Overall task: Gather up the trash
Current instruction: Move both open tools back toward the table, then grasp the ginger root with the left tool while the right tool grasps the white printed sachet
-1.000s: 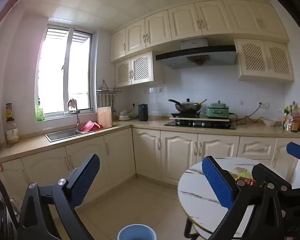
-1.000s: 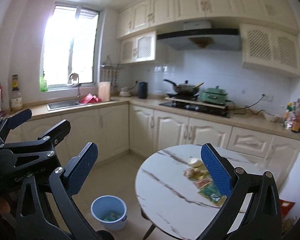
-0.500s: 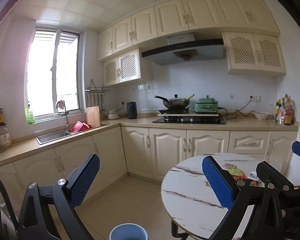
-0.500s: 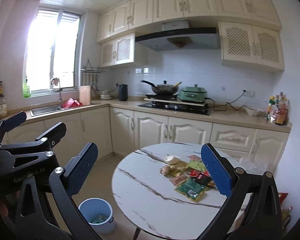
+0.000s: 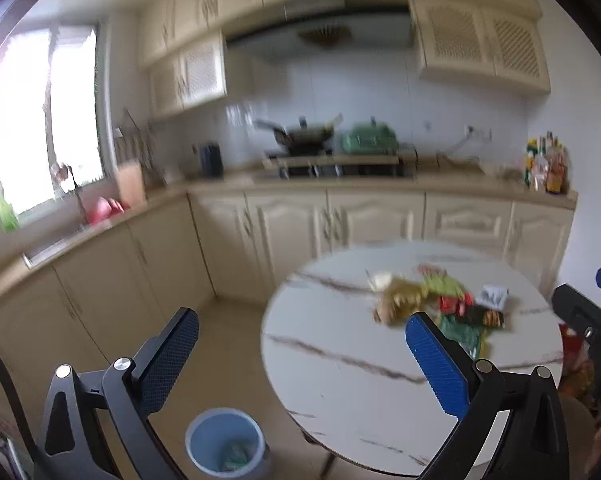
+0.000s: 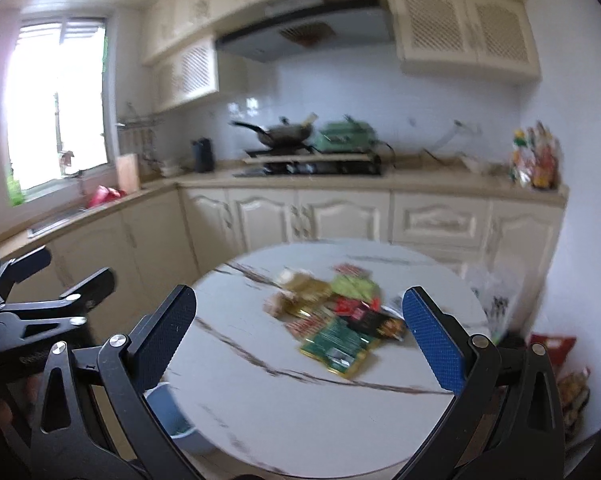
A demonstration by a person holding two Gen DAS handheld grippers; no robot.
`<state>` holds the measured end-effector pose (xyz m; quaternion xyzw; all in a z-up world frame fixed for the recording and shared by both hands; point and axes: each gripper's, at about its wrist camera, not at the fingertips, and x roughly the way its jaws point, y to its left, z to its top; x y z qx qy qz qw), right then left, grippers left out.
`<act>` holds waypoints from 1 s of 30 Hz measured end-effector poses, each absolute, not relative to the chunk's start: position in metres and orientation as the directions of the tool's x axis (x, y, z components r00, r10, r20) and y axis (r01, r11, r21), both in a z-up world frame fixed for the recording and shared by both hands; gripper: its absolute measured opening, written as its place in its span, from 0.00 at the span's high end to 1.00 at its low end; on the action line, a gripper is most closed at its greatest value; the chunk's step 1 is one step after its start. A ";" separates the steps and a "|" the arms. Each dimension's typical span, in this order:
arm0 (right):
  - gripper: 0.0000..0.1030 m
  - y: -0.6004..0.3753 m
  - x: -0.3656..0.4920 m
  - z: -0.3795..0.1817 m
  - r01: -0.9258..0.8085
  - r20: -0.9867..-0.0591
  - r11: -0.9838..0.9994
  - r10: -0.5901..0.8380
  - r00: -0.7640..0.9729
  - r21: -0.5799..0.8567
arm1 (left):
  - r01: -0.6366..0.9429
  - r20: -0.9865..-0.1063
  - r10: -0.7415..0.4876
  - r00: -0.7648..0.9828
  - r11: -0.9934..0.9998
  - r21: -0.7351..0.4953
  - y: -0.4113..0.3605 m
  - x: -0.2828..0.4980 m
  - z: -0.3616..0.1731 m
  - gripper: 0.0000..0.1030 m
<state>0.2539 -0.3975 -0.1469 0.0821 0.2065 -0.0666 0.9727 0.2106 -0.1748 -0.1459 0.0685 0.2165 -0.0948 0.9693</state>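
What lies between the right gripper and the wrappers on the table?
Only bare marble tabletop lies between the right gripper and the wrappers, as the right wrist view shows.

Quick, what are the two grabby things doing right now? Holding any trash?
Left hand-held gripper: open, holding nothing.
Right hand-held gripper: open, holding nothing; the wrappers lie on the table.

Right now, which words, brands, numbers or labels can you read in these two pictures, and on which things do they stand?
None can be read for certain.
Pale lettering on the left gripper body: too blurred to read.
Print on the green packet and the other wrappers on the round table: blurred.
Labels on the bottles on the counter: too small and blurred.
Blue bin: no text shows.
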 end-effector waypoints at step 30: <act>0.00 -0.541 0.394 -0.294 0.356 -0.739 0.923 -0.137 0.660 0.146 | 0.412 -0.787 -0.294 0.542 0.910 -0.056 -0.285 0.587 -0.221 0.15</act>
